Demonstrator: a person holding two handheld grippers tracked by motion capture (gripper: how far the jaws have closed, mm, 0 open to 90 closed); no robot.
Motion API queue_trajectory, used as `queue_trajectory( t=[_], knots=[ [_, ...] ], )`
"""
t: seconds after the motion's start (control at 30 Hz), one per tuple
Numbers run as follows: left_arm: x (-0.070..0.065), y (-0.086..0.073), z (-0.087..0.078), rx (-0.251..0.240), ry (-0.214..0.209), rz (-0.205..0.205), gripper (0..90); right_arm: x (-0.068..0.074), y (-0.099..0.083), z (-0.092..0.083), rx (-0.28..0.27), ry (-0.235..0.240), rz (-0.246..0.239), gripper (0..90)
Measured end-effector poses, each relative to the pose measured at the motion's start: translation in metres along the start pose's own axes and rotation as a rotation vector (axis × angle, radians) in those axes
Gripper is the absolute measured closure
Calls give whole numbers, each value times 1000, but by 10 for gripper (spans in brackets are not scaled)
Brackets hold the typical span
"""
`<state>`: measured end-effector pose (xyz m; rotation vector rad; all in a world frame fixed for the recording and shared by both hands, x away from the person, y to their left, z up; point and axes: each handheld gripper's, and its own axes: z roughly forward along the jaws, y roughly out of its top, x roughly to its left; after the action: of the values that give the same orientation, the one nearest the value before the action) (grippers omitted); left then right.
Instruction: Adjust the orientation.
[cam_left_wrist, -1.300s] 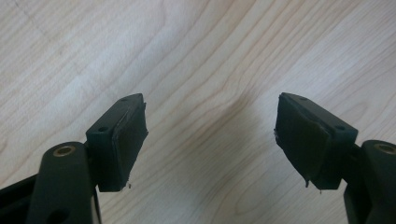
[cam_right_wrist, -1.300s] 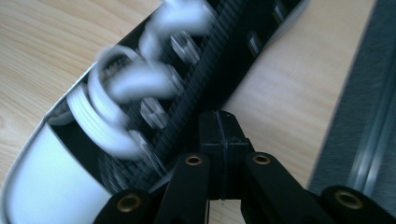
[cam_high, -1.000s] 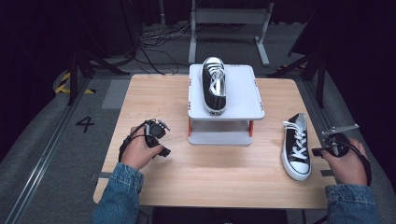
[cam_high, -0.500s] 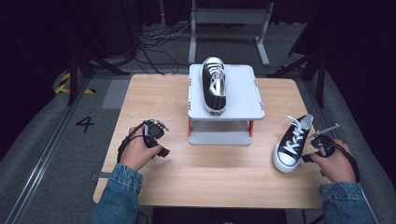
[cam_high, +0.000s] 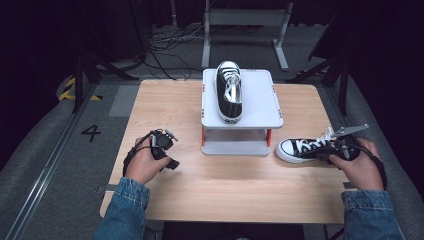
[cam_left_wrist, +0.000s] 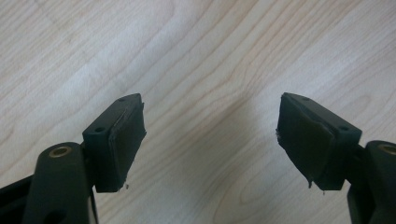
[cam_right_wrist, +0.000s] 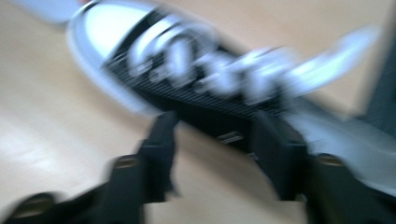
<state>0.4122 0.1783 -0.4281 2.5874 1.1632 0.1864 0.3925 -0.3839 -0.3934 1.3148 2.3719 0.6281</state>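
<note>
At the right edge of the table (cam_high: 165, 100), the right tongs (cam_high: 330, 152) are sitting at the heel of a black-and-white sneaker (cam_high: 305, 148) — their jaws have just been opening, parted now beside its dark side, blurred in the right gripper view. The sneaker is lying toe toward a white stand (cam_high: 260, 100), where a second sneaker (cam_high: 229, 91) is resting on top. Over the bare wood on the left, the left tongs (cam_high: 167, 150) are hanging open — holding nothing.
</note>
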Motion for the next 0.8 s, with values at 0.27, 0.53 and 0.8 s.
queue_trajectory(
  t=[0.27,0.53,0.8],
  knots=[
    [4,-26,-7,2,12,-54,242,-17,6,34,135,27,-162,301],
    [8,-31,-7,4,13,-65,240,-13,11,35,204,75,-270,690],
    [3,-20,-4,-6,3,-42,240,3,17,17,149,54,-145,835]
  ],
)
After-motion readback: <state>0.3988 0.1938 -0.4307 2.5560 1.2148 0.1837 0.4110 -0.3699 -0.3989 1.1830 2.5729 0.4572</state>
